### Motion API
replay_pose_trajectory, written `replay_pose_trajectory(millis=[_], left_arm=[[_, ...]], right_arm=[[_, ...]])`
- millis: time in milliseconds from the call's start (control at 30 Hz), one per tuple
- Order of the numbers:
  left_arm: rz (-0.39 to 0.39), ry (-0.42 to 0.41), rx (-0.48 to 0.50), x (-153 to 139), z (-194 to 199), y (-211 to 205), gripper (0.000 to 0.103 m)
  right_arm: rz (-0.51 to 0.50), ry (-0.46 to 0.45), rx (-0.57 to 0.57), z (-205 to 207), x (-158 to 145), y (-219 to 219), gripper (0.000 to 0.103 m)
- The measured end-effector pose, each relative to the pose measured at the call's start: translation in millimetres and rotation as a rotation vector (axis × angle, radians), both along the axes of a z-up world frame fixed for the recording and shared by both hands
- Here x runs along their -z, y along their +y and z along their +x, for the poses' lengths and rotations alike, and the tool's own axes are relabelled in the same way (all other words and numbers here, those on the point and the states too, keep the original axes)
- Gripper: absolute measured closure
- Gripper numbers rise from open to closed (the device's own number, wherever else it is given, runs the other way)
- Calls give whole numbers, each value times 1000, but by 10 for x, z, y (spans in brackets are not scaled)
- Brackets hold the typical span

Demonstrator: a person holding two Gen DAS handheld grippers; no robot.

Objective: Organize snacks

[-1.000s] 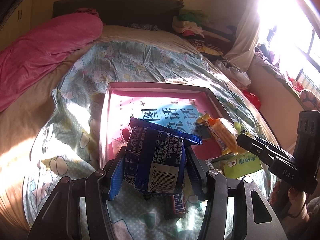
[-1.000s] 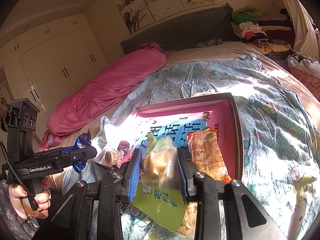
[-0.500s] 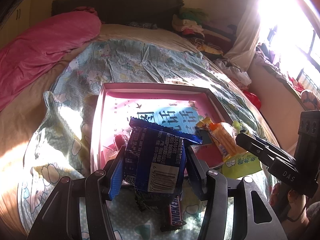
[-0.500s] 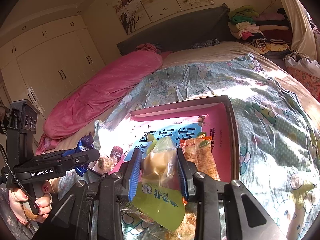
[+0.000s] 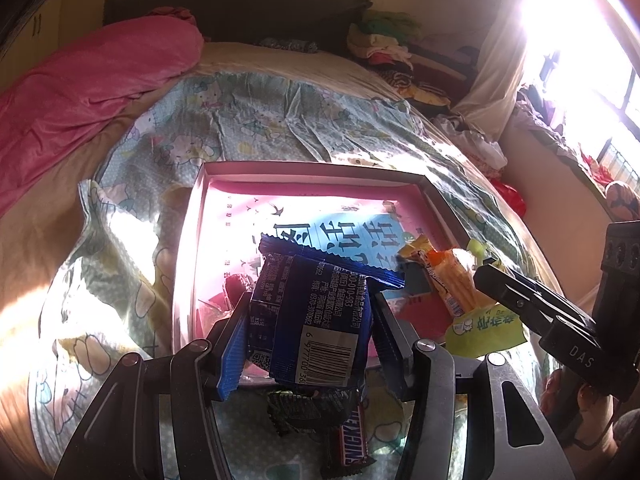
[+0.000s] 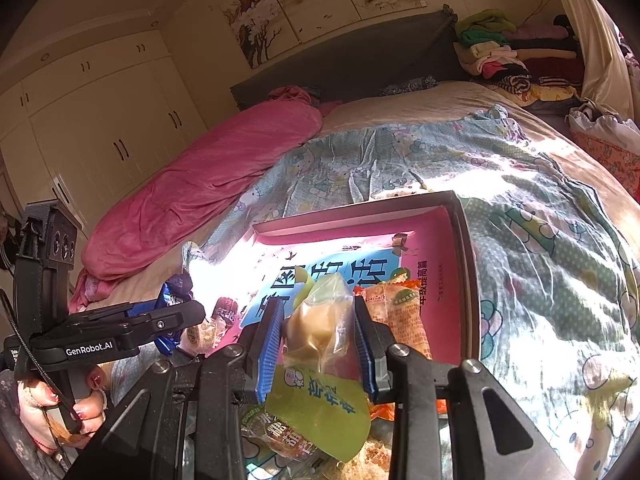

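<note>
My left gripper (image 5: 308, 324) is shut on a dark blue snack packet (image 5: 316, 320) with a barcode, held over the near edge of a pink shallow box (image 5: 312, 170) lying on the bed. From the right wrist view, my right gripper (image 6: 318, 332) is shut on a clear-and-green bag (image 6: 320, 328) holding a beige snack, near the same pink box (image 6: 464, 264). An orange snack packet (image 6: 396, 316) lies inside the box. The right gripper (image 5: 536, 304) shows at the right edge of the left wrist view; the left gripper (image 6: 132, 328) shows at left with the blue packet (image 6: 170, 304).
A chocolate bar (image 5: 352, 440) and a dark wrapper (image 5: 304, 404) lie on the patterned quilt (image 5: 256, 120) under my left gripper. Several more snack packets (image 6: 280, 436) sit below the right gripper. A pink blanket (image 6: 200, 184) lies along the bed's left side. Folded clothes (image 6: 504, 56) pile at the headboard.
Both grippers have drifted slightly nearer the pink box, which looks a little larger and lower in both views. Both grips are unchanged.
</note>
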State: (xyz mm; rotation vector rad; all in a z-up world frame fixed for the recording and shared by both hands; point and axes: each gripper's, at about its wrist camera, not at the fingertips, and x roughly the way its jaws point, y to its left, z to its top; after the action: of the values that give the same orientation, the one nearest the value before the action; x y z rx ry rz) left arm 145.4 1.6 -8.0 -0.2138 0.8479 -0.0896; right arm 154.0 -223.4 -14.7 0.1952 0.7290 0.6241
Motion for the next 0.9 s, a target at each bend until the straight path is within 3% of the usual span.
replay_pose_trajectory(millis=[900], left_arm=[[18, 57, 0, 218, 252, -98, 46]], right_arm=[[-18, 11, 11, 135, 58, 11, 69]])
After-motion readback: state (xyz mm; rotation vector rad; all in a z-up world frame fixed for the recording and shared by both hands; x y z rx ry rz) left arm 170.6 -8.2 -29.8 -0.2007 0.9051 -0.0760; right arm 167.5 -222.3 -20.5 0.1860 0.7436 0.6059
